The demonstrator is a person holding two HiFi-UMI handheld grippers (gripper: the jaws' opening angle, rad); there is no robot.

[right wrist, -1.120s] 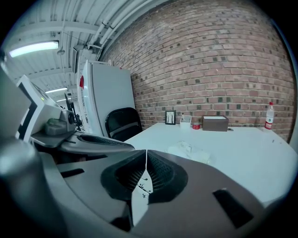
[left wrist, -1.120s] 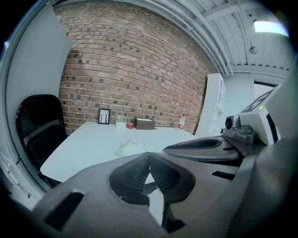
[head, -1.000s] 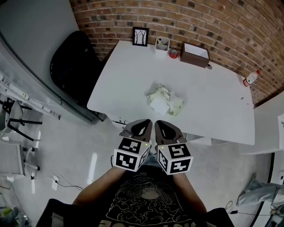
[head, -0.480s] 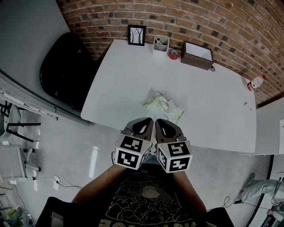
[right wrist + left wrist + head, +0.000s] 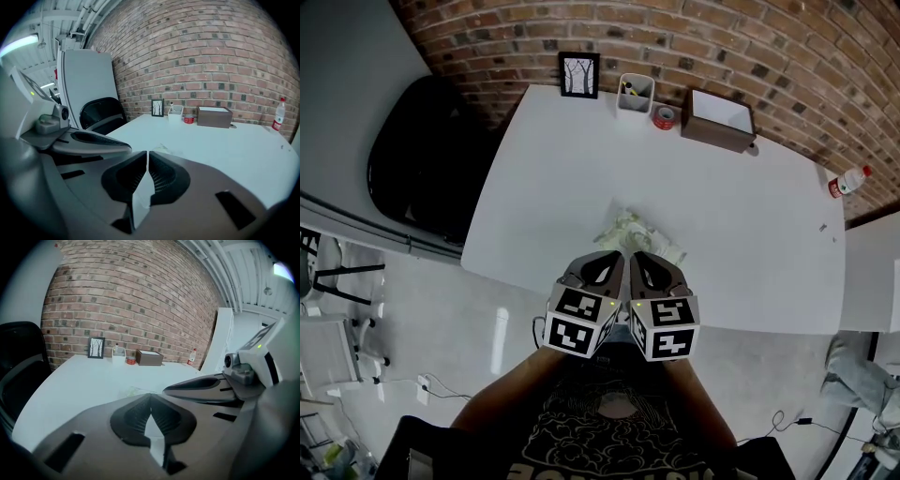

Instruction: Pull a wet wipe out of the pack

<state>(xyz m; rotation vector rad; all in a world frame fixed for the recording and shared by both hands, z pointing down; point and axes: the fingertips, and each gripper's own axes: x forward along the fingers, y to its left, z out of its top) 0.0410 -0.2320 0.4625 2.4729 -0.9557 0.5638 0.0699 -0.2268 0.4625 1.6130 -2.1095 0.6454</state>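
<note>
Wet wipe pack (image 5: 637, 232) lies on the tabletop (image 5: 750, 216) just ahead of the left gripper (image 5: 609, 259) and right gripper (image 5: 639, 260), held side by side, both closed and empty, apparently readying an approach.

White table (image 5: 553, 178) at frame centre, with the wipe pack (image 5: 636, 231) near its lower edge. Left gripper (image 5: 602, 259) and right gripper (image 5: 641, 259) sit side by side just below the pack. Picture frame (image 5: 579, 75) and brown box (image 5: 718, 118) stand along the table's upper edge.
</note>
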